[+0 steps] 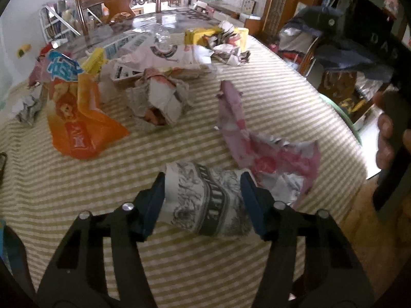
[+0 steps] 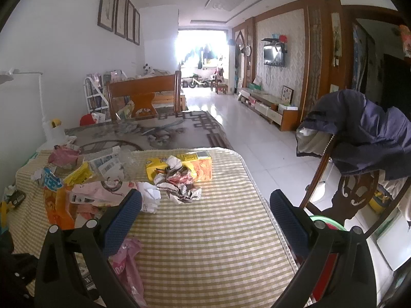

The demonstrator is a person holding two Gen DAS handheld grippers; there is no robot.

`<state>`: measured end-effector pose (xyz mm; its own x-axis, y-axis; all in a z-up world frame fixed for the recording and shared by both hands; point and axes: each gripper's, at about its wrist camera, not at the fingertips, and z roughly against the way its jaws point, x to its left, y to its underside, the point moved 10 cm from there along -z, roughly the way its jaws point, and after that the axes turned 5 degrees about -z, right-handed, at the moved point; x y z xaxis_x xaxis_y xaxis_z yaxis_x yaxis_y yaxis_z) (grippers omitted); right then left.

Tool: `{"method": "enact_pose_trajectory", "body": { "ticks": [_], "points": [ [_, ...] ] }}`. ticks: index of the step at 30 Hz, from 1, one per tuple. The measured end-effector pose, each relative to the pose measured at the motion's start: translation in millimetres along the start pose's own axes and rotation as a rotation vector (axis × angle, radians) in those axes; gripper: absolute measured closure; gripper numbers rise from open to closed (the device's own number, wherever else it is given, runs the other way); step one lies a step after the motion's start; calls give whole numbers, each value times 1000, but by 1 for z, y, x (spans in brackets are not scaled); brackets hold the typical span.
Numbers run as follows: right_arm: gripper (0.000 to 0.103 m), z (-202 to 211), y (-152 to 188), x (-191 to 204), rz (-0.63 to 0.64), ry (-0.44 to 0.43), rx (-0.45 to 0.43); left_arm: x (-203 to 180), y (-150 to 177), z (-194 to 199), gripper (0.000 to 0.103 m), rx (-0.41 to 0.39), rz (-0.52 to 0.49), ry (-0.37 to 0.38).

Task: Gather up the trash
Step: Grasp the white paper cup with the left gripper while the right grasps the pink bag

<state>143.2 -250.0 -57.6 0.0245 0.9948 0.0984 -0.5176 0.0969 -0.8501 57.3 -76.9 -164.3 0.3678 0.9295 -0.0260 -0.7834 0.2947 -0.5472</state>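
A crumpled wad of grey-printed paper (image 1: 205, 200) lies on the striped tablecloth (image 1: 77, 205) near the table's front. My left gripper (image 1: 203, 179) is shut on it, one blue pad against each end. A pink plastic wrapper (image 1: 257, 143) lies just beyond it to the right. Further back are an orange snack bag (image 1: 77, 123), a crumpled newspaper ball (image 1: 159, 100) and a yellow carton (image 1: 203, 36). My right gripper (image 2: 205, 200) hangs open over the cloth with nothing between its fingers. Ahead of it sits a heap of crumpled paper (image 2: 179, 182) against the yellow carton (image 2: 179, 164).
A wooden chair draped with a dark blue jacket (image 2: 364, 141) stands at the table's right edge, with a green rim (image 2: 326, 222) below it. A person's hand (image 1: 385, 138) shows at the right of the left wrist view. Another chair (image 2: 143, 95) stands at the far end.
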Motion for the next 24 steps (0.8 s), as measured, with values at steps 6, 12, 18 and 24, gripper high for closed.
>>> {"method": "enact_pose_trajectory", "body": {
  "ticks": [6,12,18,24],
  "points": [
    [7,-7,9,11,19,-49,68,18,-8,9,77,-44,126,43],
    [7,-18,30,34,55,-142,194,33,-12,15,80,-62,181,24],
    [12,-29,72,69,104,-291,398,43,-12,17,64,-59,172,-46],
    [70,-38,113,80,157,-295,570,59,-10,20,37,-73,247,-64]
  ]
}}
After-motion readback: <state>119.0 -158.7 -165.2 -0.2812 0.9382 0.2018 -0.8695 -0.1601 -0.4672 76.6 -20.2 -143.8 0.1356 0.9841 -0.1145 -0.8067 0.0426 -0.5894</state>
